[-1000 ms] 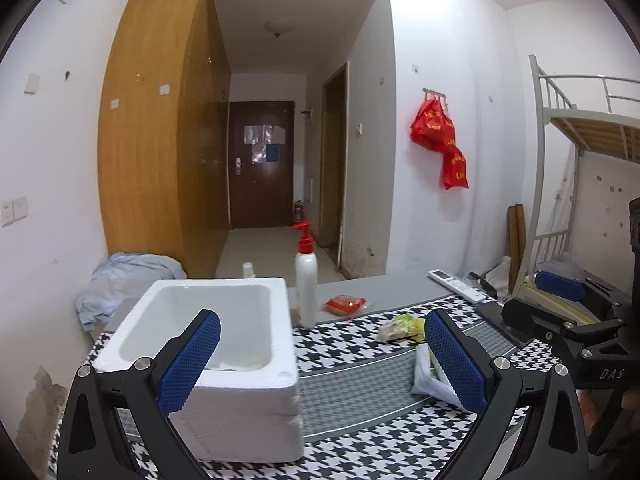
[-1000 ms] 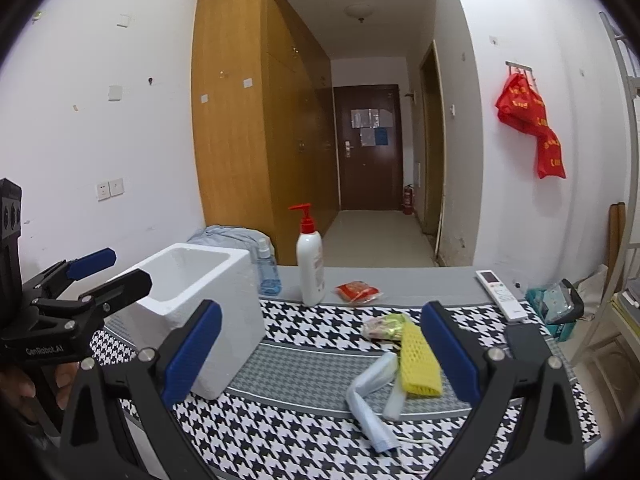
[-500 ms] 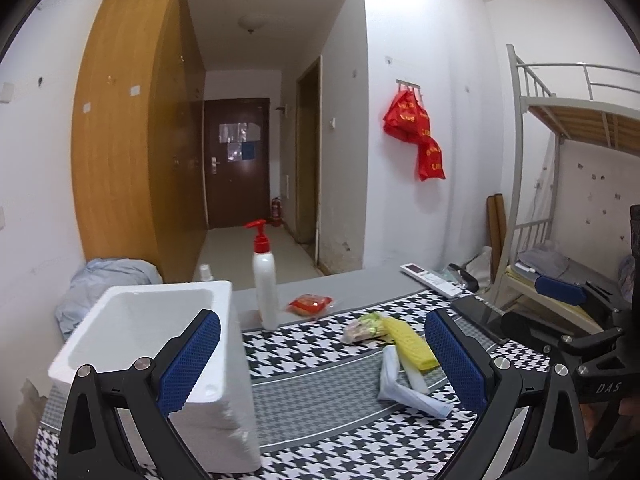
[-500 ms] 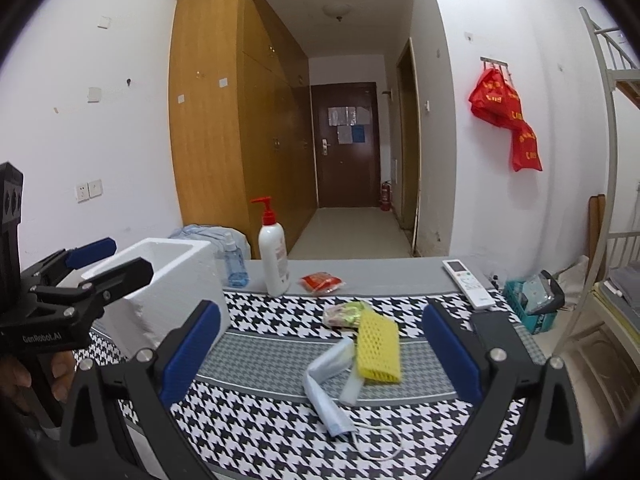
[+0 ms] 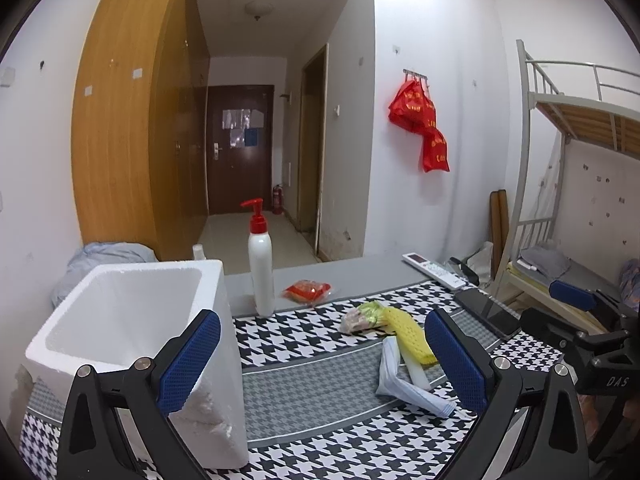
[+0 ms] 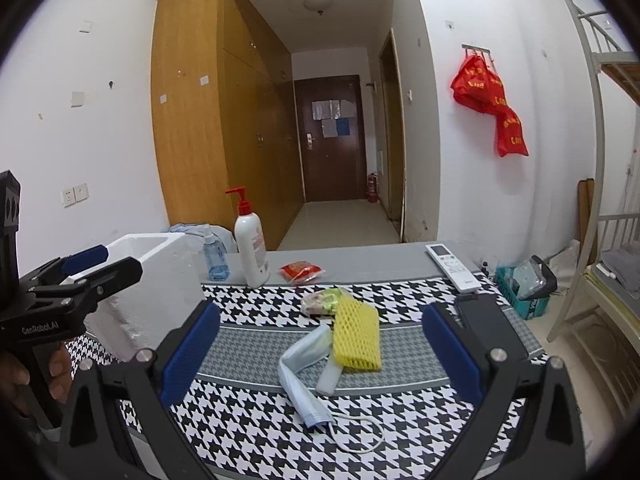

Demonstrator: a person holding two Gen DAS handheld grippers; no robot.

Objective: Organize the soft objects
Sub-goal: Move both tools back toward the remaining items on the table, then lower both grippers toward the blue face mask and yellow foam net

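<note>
The soft things lie in one loose heap on the bench (image 6: 256, 432), right of its middle: a yellow foam net (image 6: 357, 338) resting partly over a white foam strip (image 6: 330, 376), a folded blue mask (image 6: 300, 364) touching both with its ear loop trailing toward the near edge, and a small crinkled packet (image 6: 320, 302) just behind the net. The white foam box (image 5: 132, 320) stands at the left end with its mouth up and, as far as the left view reaches, nothing in it, which suggests it is meant as the bin for the heap. The right claw (image 6: 316, 354) hangs above the bench with its blue pads spread wide and nothing between them, framing the mask and net, a stance that reads as lining up a first pick. The left claw (image 5: 320, 360) is likewise spread and empty, its left pad just in front of the box wall, perhaps to steady the light box or take a handover. A pump bottle (image 6: 250, 248), a red packet (image 6: 301, 271) and a remote (image 6: 452, 266) sit farther back, apart from the heap.
</note>
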